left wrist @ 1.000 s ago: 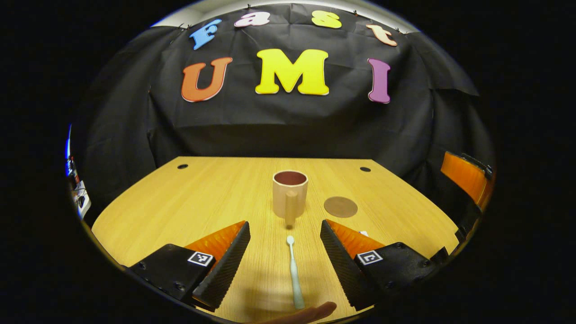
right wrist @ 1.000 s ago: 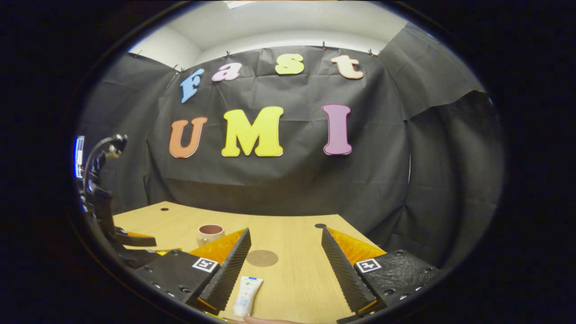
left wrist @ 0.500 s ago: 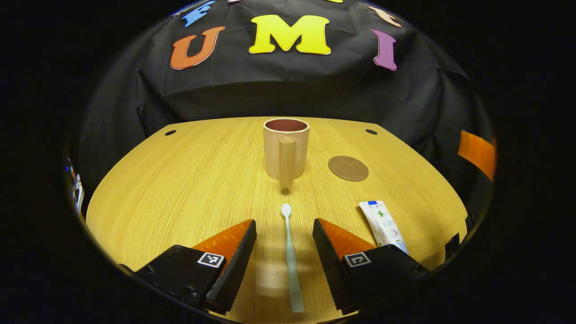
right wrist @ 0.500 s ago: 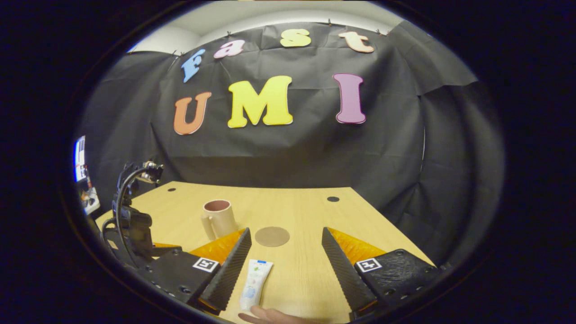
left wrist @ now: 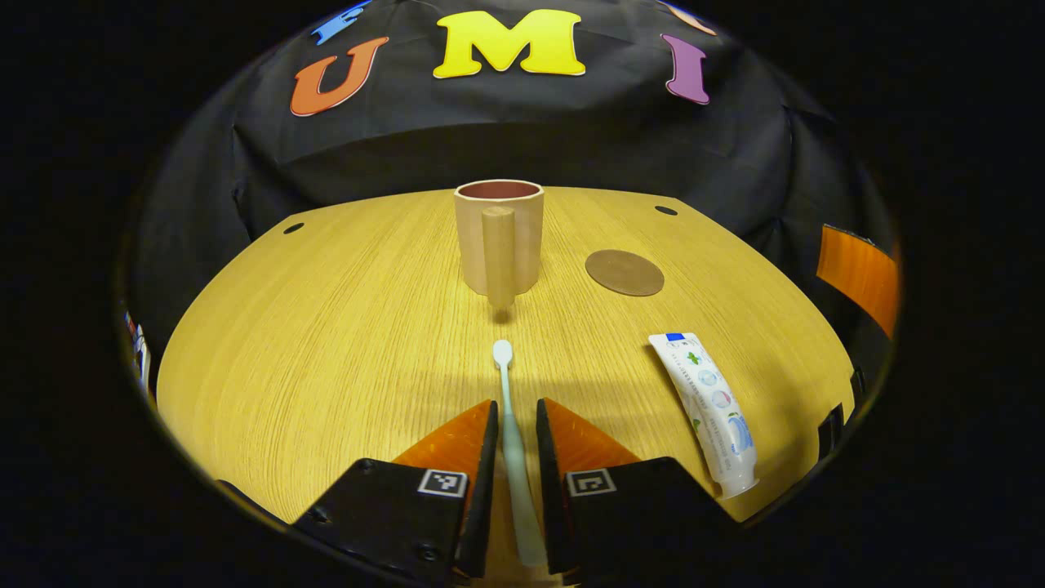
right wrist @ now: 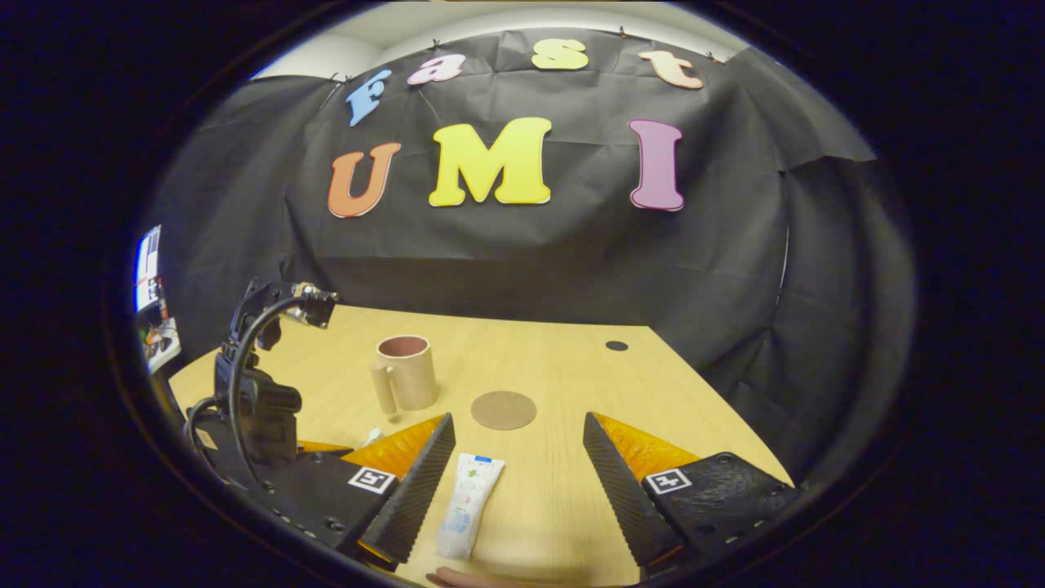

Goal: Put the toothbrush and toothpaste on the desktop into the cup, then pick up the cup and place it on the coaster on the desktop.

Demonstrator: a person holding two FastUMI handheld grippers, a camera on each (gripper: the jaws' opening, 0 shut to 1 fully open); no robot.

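A pale toothbrush (left wrist: 504,367) lies on the wooden table (left wrist: 326,327), its head toward the beige cup (left wrist: 498,237). My left gripper (left wrist: 514,404) is down at the table, its fingers closed tight against the handle on both sides. The cup stands upright with its handle facing me. To its right lies the round brown coaster (left wrist: 624,273), and nearer lies the white toothpaste tube (left wrist: 706,408). In the right gripper view, my right gripper (right wrist: 516,418) hovers open over the table. The toothpaste (right wrist: 469,502) lies flat by its left finger, and the cup (right wrist: 406,371) and coaster (right wrist: 504,410) sit beyond.
The left gripper's body and cable (right wrist: 261,400) show at the left of the right gripper view. A fingertip (right wrist: 457,578) peeks in at the bottom edge. Two cable holes (left wrist: 665,210) mark the table's far side. Black cloth walls close off the back and right.
My left gripper has dropped lower and forward, and its fingers have closed from wide open onto the toothbrush handle. The right gripper has shifted slightly forward, staying open.
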